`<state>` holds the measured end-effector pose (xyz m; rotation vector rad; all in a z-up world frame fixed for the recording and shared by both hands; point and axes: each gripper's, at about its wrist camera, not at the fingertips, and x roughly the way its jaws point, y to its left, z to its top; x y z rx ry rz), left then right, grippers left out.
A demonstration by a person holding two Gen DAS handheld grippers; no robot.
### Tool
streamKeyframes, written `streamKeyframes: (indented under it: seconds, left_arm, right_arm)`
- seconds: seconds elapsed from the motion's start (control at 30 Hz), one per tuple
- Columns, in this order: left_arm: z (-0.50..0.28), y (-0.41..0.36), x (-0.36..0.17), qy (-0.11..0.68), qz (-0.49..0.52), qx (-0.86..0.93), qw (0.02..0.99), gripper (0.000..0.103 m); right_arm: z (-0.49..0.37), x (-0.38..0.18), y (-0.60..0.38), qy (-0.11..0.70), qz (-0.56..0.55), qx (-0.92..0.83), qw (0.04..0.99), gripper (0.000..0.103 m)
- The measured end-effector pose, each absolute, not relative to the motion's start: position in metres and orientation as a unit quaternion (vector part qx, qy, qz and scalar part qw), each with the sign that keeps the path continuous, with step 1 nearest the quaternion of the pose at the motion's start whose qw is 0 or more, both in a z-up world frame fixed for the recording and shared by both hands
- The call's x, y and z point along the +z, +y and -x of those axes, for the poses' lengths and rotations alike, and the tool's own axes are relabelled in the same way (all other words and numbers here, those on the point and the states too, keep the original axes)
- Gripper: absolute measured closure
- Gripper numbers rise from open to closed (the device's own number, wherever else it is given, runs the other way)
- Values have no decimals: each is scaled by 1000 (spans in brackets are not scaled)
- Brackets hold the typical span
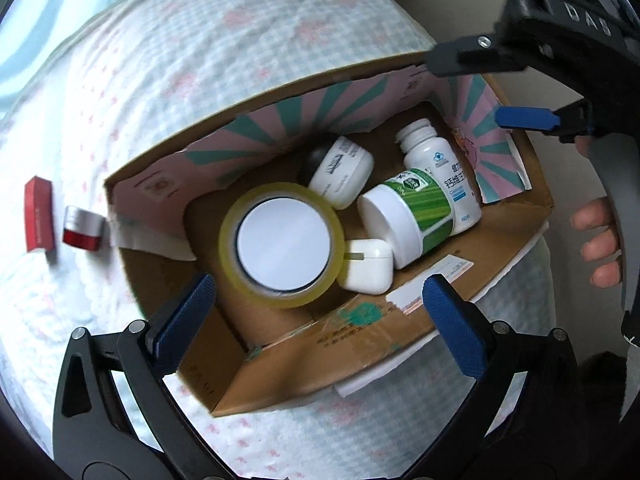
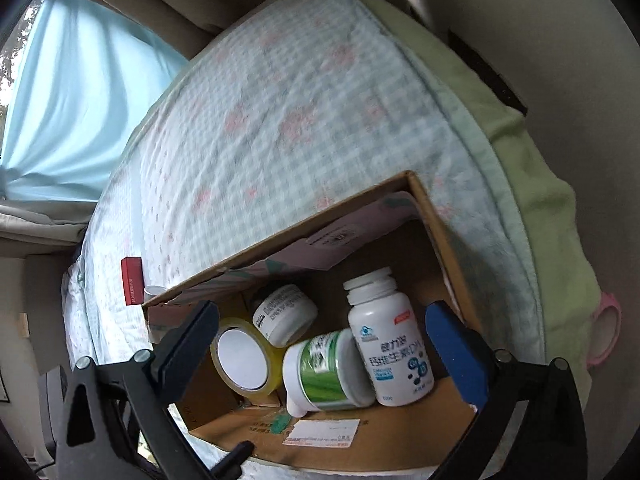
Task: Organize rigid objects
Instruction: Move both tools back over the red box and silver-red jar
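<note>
An open cardboard box (image 1: 516, 240) sits on a quilted bed. Inside lie a roll of yellow tape (image 1: 280, 244), a white earbud case (image 1: 366, 266), a green-labelled jar (image 1: 408, 212), a white pill bottle (image 1: 436, 160) and a small white jar (image 1: 340, 170). The same box (image 2: 436, 216) with tape (image 2: 244, 358), green jar (image 2: 324, 368), pill bottle (image 2: 388, 336) and small jar (image 2: 284, 314) shows in the right wrist view. My left gripper (image 1: 320, 312) is open and empty above the box's near edge. My right gripper (image 2: 320, 344) is open and empty over the box; it also shows in the left wrist view (image 1: 480, 88).
A red box (image 1: 39, 214) and a small red jar with a silver lid (image 1: 83, 227) lie on the quilt (image 1: 240, 40) left of the cardboard box. The red box also shows in the right wrist view (image 2: 133, 286). A blue curtain (image 2: 80, 92) hangs beyond the bed.
</note>
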<state>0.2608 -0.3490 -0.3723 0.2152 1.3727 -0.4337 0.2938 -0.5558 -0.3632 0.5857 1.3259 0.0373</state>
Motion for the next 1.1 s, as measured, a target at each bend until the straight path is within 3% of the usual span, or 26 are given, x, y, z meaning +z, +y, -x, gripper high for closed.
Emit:
streamKeyframes:
  seconds: [0.53, 1.1]
  left_arm:
    - [-231, -320, -292, 586, -72, -192, 784, 0]
    - [-163, -158, -167, 501, -36, -140, 853, 0]
  right_arm:
    - [-252, -291, -545, 590, -257, -3, 765, 0]
    - [-174, -180, -434, 577, -191, 17, 794, 0]
